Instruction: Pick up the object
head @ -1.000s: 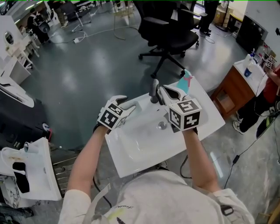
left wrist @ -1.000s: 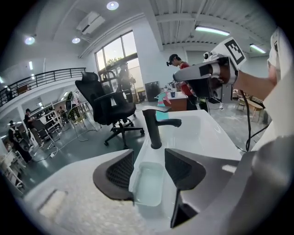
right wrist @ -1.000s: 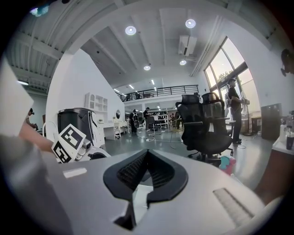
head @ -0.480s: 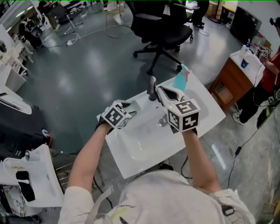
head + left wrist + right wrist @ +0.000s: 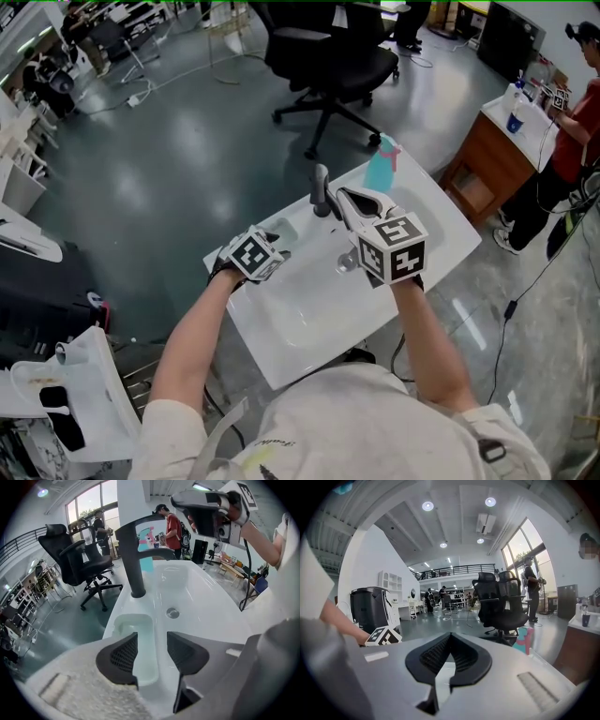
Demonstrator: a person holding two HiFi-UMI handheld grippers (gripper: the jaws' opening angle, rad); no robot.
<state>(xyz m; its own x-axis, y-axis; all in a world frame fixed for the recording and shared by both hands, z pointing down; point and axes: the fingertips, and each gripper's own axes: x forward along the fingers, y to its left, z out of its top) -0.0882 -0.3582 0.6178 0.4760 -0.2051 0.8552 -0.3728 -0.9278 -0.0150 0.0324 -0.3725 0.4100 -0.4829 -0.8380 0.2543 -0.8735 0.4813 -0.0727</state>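
Note:
A pale green, soap-like block [image 5: 282,231] lies on the left rim of the white sink [image 5: 309,319], beside the black faucet [image 5: 321,191]. My left gripper [image 5: 277,246] hangs just above it, pointing steeply down. In the left gripper view the block [image 5: 137,645] shows between and beneath the open jaws of the left gripper [image 5: 152,640]; they have just been closing slightly, and the pads do not touch it. My right gripper [image 5: 343,195] is shut and empty, held level above the basin near the faucet. In its own view the right gripper [image 5: 450,637] has its fingertips together.
A teal spray bottle [image 5: 381,169] with a pink trigger stands at the sink's far corner. A black office chair [image 5: 328,52] is behind the sink. A wooden cabinet [image 5: 487,173] and a person in red [image 5: 572,122] are at the right. White sink parts [image 5: 70,398] lie on the floor at the left.
My left gripper has come down toward the sink's left rim and tipped further downward over the green block. The right gripper has stayed where it was.

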